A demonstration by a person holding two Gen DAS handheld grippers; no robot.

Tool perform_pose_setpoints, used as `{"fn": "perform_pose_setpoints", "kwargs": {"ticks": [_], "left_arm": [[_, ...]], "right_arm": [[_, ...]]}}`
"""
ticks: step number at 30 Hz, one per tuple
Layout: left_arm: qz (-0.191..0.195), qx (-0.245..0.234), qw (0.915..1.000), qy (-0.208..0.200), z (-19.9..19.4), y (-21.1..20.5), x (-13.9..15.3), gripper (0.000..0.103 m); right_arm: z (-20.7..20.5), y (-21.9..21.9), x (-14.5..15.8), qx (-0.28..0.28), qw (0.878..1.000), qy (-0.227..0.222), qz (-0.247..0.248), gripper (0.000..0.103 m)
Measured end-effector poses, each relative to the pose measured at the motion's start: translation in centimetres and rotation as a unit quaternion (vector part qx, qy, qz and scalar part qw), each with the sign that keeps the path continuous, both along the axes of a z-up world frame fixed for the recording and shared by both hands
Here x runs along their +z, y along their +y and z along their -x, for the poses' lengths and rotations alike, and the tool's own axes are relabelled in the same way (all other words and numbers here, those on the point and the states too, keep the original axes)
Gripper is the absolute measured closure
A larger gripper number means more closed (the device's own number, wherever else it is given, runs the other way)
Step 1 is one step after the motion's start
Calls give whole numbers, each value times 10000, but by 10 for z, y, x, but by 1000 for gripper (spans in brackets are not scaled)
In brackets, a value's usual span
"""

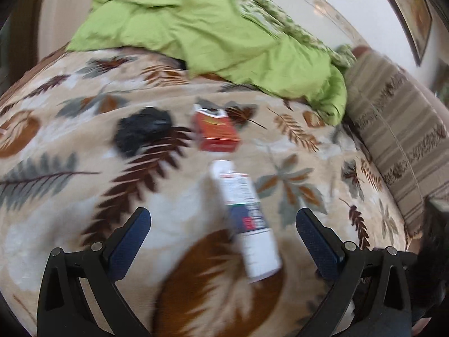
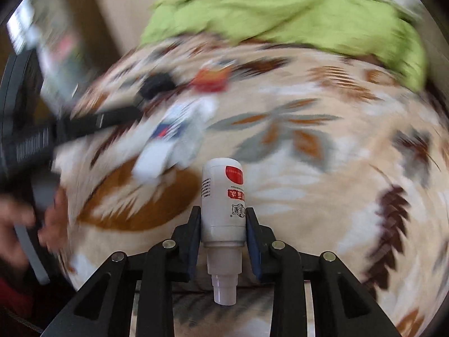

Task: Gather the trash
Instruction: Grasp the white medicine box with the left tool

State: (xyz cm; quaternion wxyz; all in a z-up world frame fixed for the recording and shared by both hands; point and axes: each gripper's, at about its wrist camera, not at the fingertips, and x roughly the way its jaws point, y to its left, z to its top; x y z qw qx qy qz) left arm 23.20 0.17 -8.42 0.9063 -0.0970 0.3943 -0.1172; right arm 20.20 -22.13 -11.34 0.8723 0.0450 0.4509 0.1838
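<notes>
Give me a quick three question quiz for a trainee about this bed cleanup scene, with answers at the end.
1. True or false: the right gripper is shut on a small white bottle.
2. Which item lies between the open left gripper fingers? A) red box B) white tube C) black wad
3. What colour is the crumpled sheet at the far side of the leaf-patterned blanket?

Key: 1 true. 2 B, the white tube; the red box and black wad lie beyond. 3 green.

A bed covered in a leaf-patterned beige blanket (image 1: 70, 146) is carrying a rumpled green sheet (image 1: 202, 28), a black crumpled wad (image 1: 143, 132), a red carton (image 1: 216, 132), a white box (image 1: 244, 219) and a striped cushion (image 1: 398, 140).
</notes>
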Motion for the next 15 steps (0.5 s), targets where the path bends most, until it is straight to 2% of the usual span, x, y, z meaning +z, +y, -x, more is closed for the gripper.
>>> {"fn": "perform_pose_setpoints", "kwargs": {"ticks": [3,5,7,8,9,11,13,15], "left_arm": [[-519,97,9984,182,-14,-27,-9,0],[-986,215,9942,376,-27,-40,-21,5],[-1162,321,9913,530,-38,-42,-33,23],[-1084,341,9916,624,-44,-41,-38,26],[-1009,372,9918,685,-47,-37,-42,35],[-1146,528,9902,600,-50,-33,-45,46],[-1206,584,9896,524,-48,-30,-43,72],[-1064,580,9914,483,-46,-22,-41,71]], "right_arm": [[-7,-25,1,-567,9981,32,-241,72],[-12,-30,1,-711,9971,43,-280,71],[-14,-28,0,-758,9968,39,-246,71],[-15,-26,0,-783,9966,36,-244,71],[-17,-23,1,-813,9964,25,-240,71],[-18,-17,3,-841,9962,-41,-213,71],[-19,-11,2,-866,9959,-76,-242,71],[-21,-2,2,-913,9955,-131,-217,71]]}}
